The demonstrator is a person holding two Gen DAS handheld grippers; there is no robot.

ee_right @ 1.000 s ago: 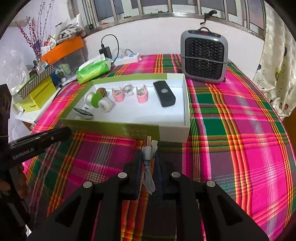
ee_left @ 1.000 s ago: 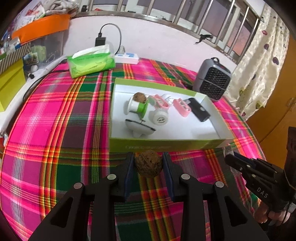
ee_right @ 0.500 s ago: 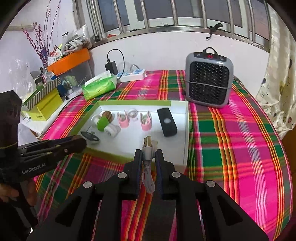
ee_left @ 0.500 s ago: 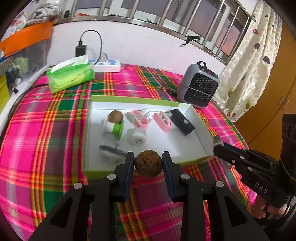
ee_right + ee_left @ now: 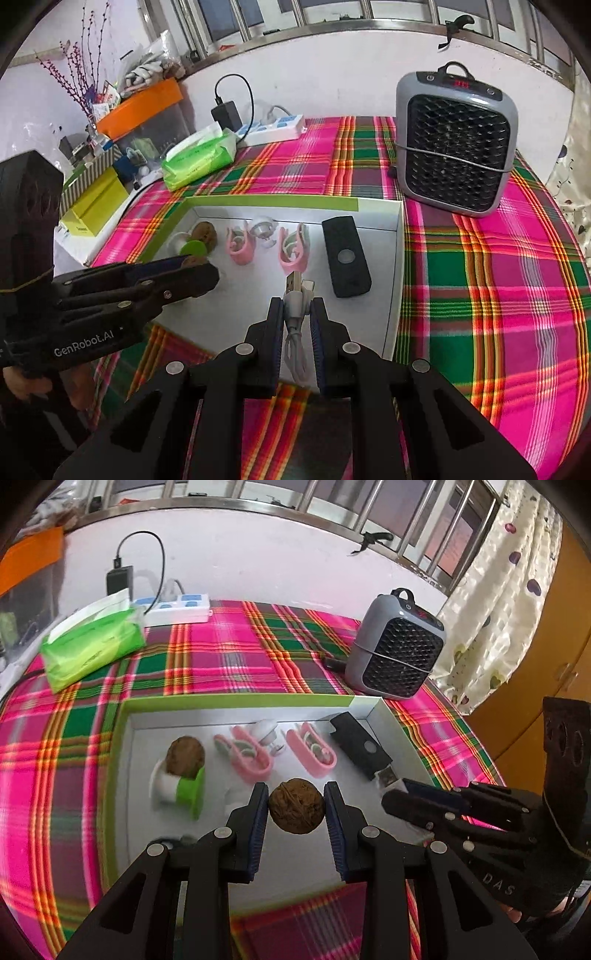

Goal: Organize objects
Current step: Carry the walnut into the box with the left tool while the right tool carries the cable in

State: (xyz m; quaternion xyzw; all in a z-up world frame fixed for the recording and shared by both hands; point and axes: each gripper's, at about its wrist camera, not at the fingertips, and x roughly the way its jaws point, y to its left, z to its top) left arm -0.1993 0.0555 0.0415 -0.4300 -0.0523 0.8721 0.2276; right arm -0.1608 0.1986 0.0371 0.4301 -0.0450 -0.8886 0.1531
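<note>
- The walnut (image 5: 296,806), hard, round and light, would likely roll if pinched off-centre; it hangs above the white tray (image 5: 397,716), in front of a second walnut (image 5: 184,757).
- The left hand-held gripper (image 5: 296,808) is narrowly parted, its pads clamping the walnut's sides.
- The USB cable (image 5: 295,306), limp and light, is best taken near its stiff plug; it hangs over the tray's near edge.
- The right hand-held gripper (image 5: 297,314) is fully closed on the cable.
</note>
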